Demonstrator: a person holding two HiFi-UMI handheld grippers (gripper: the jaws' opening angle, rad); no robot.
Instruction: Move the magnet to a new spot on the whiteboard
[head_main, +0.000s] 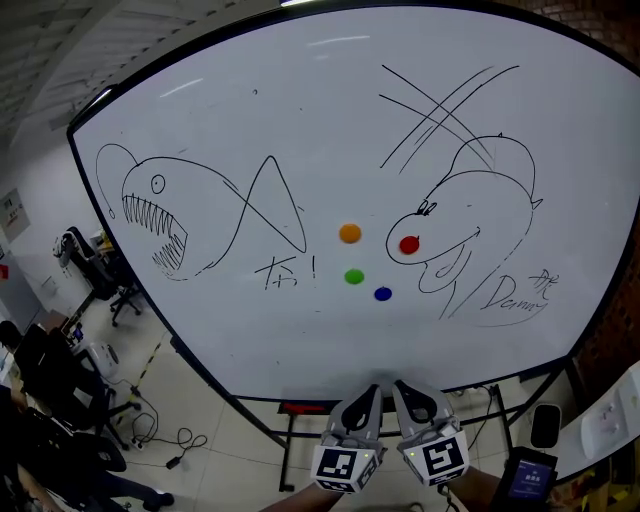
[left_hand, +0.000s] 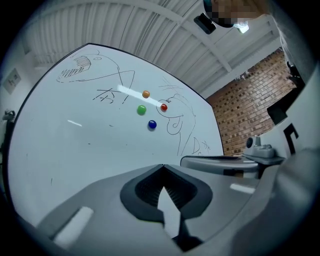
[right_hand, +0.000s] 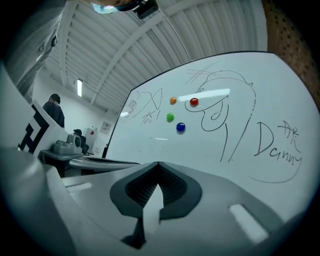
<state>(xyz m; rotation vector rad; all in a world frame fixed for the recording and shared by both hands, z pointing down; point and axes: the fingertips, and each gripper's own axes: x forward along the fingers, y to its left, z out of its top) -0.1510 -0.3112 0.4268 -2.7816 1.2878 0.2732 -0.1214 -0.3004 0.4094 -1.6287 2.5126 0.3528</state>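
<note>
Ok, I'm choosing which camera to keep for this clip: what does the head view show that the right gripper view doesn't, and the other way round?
Only the head view: the floor, with office chairs on it, and the board's stand.
Only the right gripper view: a lit ceiling lamp and a standing person in dark clothes.
Both: the whiteboard with its drawings and the orange magnet, red magnet, green magnet and blue magnet.

Glossy whiteboard (head_main: 300, 330), shiny magnets (head_main: 349, 233), rough brick wall (left_hand: 245, 110).
</note>
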